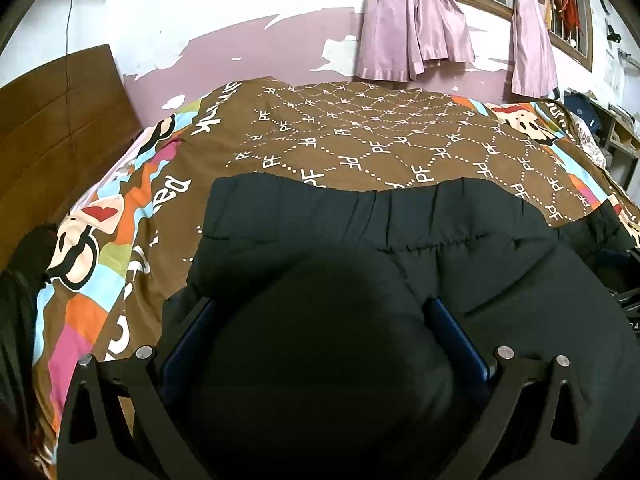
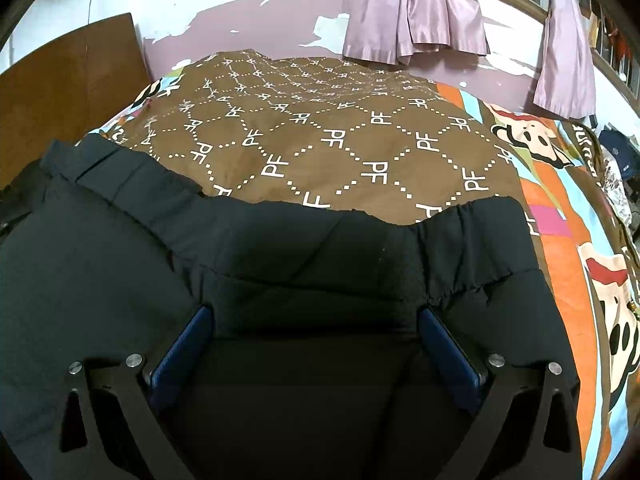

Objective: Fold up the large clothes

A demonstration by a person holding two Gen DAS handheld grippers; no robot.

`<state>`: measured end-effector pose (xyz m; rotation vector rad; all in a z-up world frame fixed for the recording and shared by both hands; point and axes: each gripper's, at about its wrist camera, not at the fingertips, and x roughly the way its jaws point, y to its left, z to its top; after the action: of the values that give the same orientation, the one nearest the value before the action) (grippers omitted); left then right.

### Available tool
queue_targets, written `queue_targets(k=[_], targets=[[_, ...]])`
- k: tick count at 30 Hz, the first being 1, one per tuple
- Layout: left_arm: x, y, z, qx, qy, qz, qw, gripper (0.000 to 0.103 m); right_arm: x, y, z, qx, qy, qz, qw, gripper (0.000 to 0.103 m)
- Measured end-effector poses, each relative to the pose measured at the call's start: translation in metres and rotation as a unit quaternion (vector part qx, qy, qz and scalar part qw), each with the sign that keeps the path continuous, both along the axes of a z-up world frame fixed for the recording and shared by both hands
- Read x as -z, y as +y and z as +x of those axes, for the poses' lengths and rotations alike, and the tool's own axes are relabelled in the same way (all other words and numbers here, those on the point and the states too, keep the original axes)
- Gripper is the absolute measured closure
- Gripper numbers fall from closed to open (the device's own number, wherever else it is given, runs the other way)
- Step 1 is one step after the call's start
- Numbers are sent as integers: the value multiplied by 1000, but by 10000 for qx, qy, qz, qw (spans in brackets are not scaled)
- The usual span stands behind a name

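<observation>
A large black padded jacket (image 1: 360,224) lies on the bed with its elastic hem toward the far wall. It also fills the near part of the right wrist view (image 2: 280,248). My left gripper (image 1: 316,312) stands wide open with a thick bulge of the jacket between its blue pads (image 1: 460,340). My right gripper (image 2: 316,320) is also wide open, with jacket fabric lying between its blue pads (image 2: 184,344). Neither pair of fingers visibly pinches the cloth.
The bed carries a brown patterned quilt (image 1: 380,136) with colourful cartoon borders (image 2: 568,240). A wooden headboard (image 1: 52,120) stands at the left. Pink curtains (image 1: 416,20) hang on the far wall. Cluttered shelves (image 1: 616,128) stand at the right.
</observation>
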<state>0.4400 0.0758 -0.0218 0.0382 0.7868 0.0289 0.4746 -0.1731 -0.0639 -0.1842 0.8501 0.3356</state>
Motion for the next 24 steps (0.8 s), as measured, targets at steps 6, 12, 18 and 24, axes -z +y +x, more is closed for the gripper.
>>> queue_targets(k=[6,12,18,24], targets=[[0,1,-1,2,-16,11,10000,1,-4,0,-8,30,-220,-98,9997,0],[-8,11,-4,137,-11,-310,9994,1,-11,-10,-19,25,-322,78,9994,0],[-25,38,-16,174,-186,-1044,9942,1,-33,-39,-35,117,-454,554,9974,0],[-39,78,-26,41,-63,-1729,9849,1,-50,-79,-46,330,-581,372,9971,0]])
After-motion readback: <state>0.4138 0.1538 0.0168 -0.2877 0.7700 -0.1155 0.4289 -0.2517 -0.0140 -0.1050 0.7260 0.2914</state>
